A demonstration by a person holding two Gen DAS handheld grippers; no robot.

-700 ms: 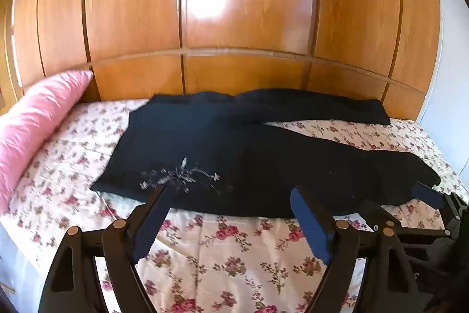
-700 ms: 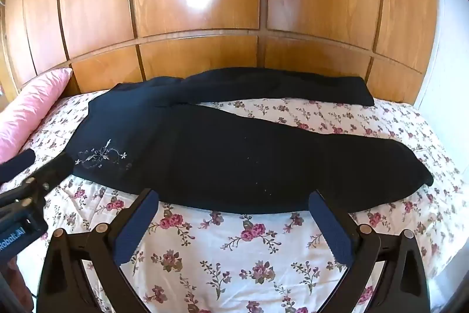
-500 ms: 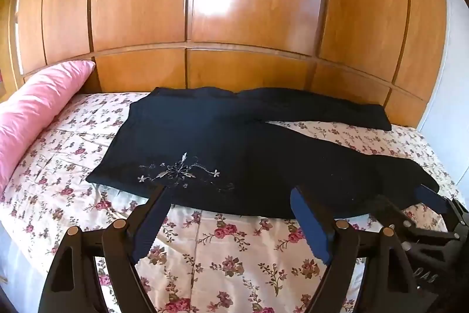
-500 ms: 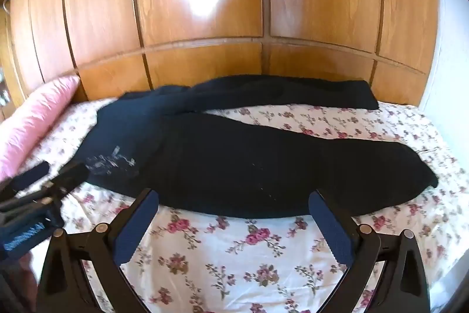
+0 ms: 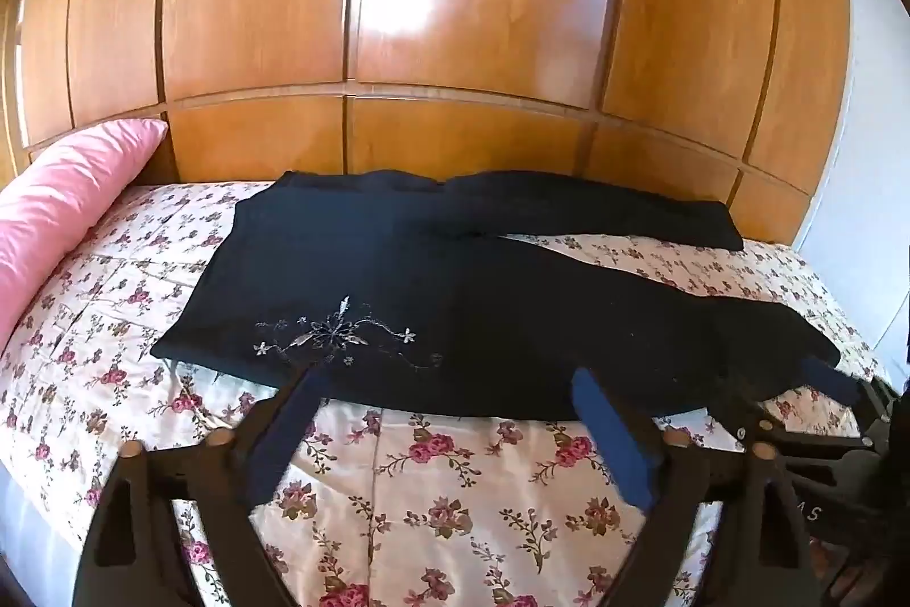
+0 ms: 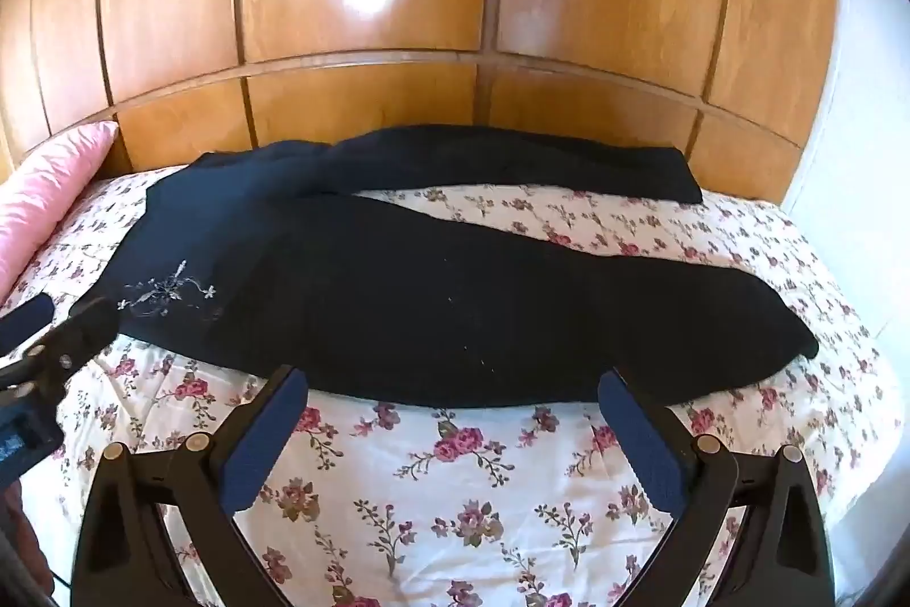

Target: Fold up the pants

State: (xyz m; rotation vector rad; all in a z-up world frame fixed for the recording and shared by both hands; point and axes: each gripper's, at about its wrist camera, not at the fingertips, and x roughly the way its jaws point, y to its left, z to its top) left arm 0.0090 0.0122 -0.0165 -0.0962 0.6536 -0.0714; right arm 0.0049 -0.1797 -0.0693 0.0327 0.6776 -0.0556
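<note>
Unfolded pants (image 5: pixel 455 300) lie near the bed's (image 5: pixel 398 504) front edge.

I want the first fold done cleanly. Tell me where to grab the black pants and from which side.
Grip the black pants at the near leg's cuff with the right gripper, and at the embroidered waist corner with the left gripper. Come in low from the near bed edge: both jaws are open, the legs splay apart, and these flat near edges lie exposed on the floral sheet.
</note>
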